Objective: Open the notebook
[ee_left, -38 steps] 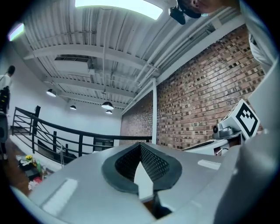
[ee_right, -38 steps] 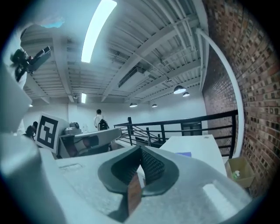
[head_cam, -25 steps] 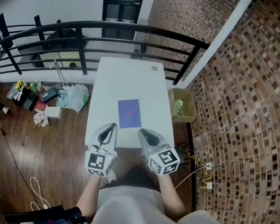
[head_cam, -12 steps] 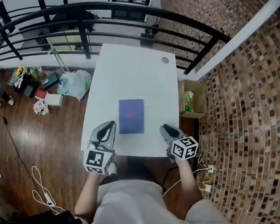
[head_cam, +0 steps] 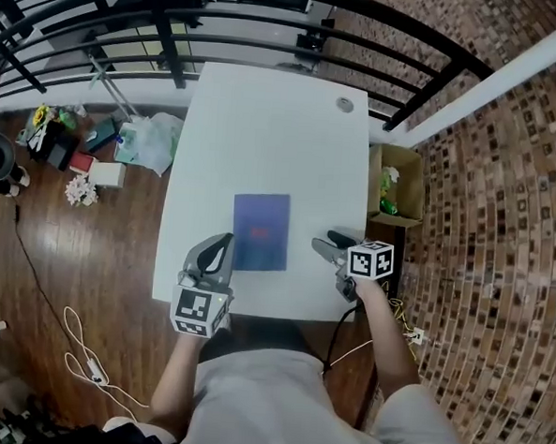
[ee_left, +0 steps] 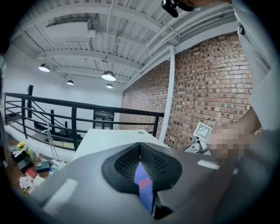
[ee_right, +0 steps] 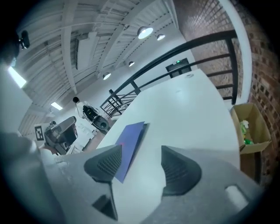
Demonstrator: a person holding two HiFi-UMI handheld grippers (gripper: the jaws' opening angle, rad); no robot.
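The blue notebook (head_cam: 260, 231) lies closed on the white worktop (head_cam: 265, 122), near its front edge. The red mark on its cover is too small to read. At the notebook's 8 o'clock, the left gripper (head_cam: 222, 246) is clenched and empty. At 3 o'clock, the right gripper (head_cam: 326, 243) has just been opening its jaws, with nothing between them.

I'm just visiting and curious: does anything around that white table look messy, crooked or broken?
Nothing on the table stands out: the blue notebook lies flat, closed and roughly square to its edges. The only untidiness is on the floor to its left, where a plastic bag and small items lie scattered.
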